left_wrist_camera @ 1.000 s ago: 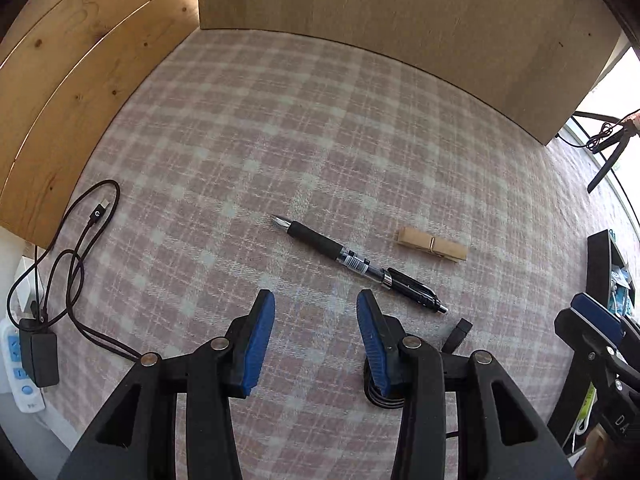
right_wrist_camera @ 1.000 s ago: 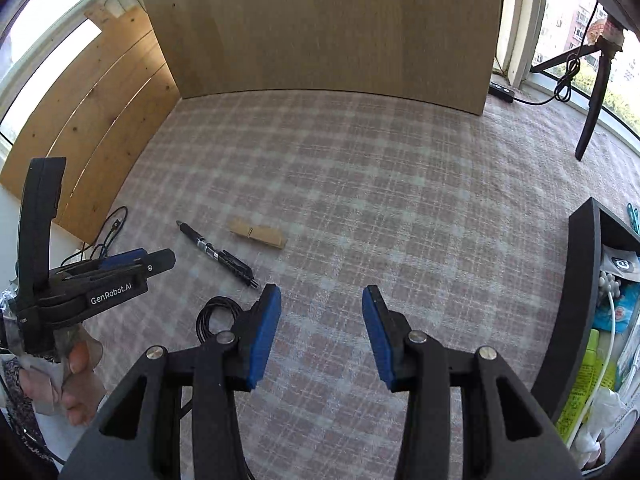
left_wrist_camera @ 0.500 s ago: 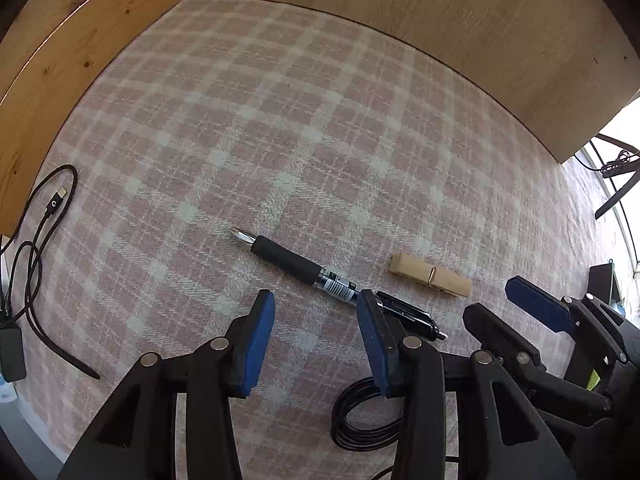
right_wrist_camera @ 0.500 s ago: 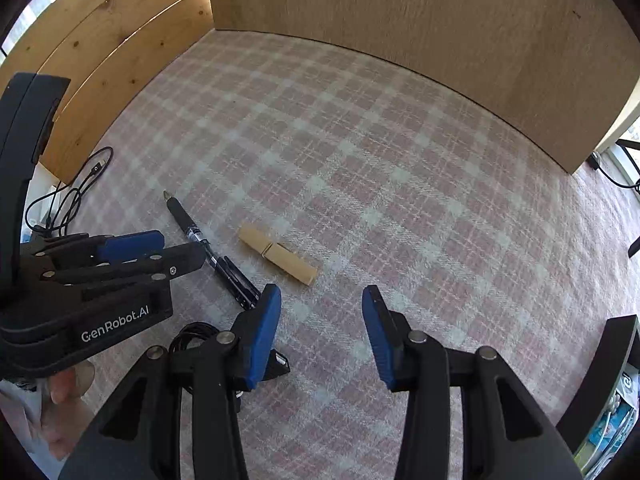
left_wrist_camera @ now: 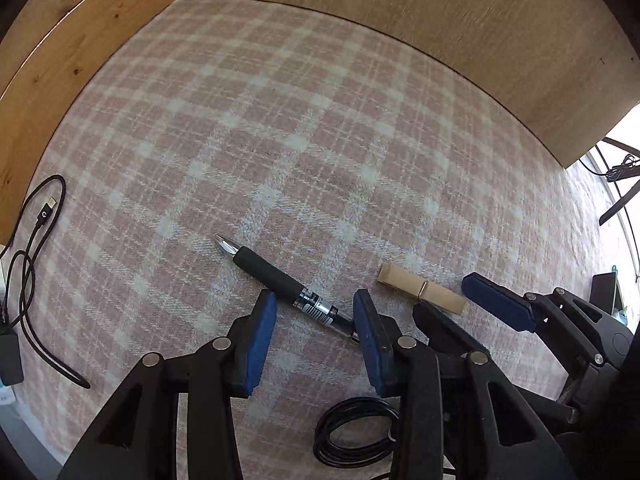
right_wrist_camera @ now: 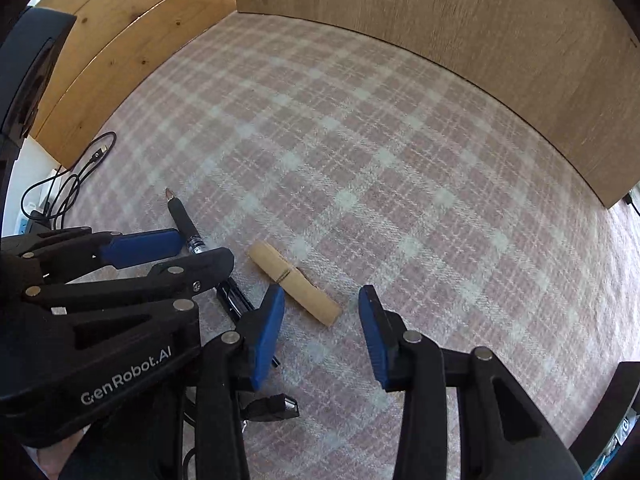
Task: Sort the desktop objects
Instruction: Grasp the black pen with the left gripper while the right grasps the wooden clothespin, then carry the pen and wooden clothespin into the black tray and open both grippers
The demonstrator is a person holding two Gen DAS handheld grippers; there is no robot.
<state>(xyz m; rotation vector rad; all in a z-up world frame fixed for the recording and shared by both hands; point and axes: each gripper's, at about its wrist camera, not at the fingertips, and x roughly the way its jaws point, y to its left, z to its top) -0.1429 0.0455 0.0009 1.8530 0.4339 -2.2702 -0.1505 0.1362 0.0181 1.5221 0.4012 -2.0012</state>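
Note:
A black pen [left_wrist_camera: 276,280] lies on the pink plaid cloth [left_wrist_camera: 304,128], its metal tip pointing up-left. My left gripper [left_wrist_camera: 314,314] points down over the pen's clear middle part; its jaws are closing, the pen runs between them, and the pads do not press it. Just to the right lies a wooden clothespin [right_wrist_camera: 296,284]. My right gripper [right_wrist_camera: 322,306] hangs over its near end with its jaws closing, one on each side and neither touching. The two grippers are close together: the left gripper [right_wrist_camera: 202,249] shows in the right wrist view and the right gripper [left_wrist_camera: 444,298] in the left wrist view.
Wooden boards [left_wrist_camera: 440,20] wall the cloth at the back and left. A coiled black cable [left_wrist_camera: 352,436] lies below the left gripper. A charger cable [left_wrist_camera: 36,240] trails at the left edge. A black organizer [right_wrist_camera: 616,396] stands at the right.
Both grippers have sunk toward the cloth. The left now straddles the pen, and the right has swung left over the clothespin. Both pairs of jaws have narrowed slightly.

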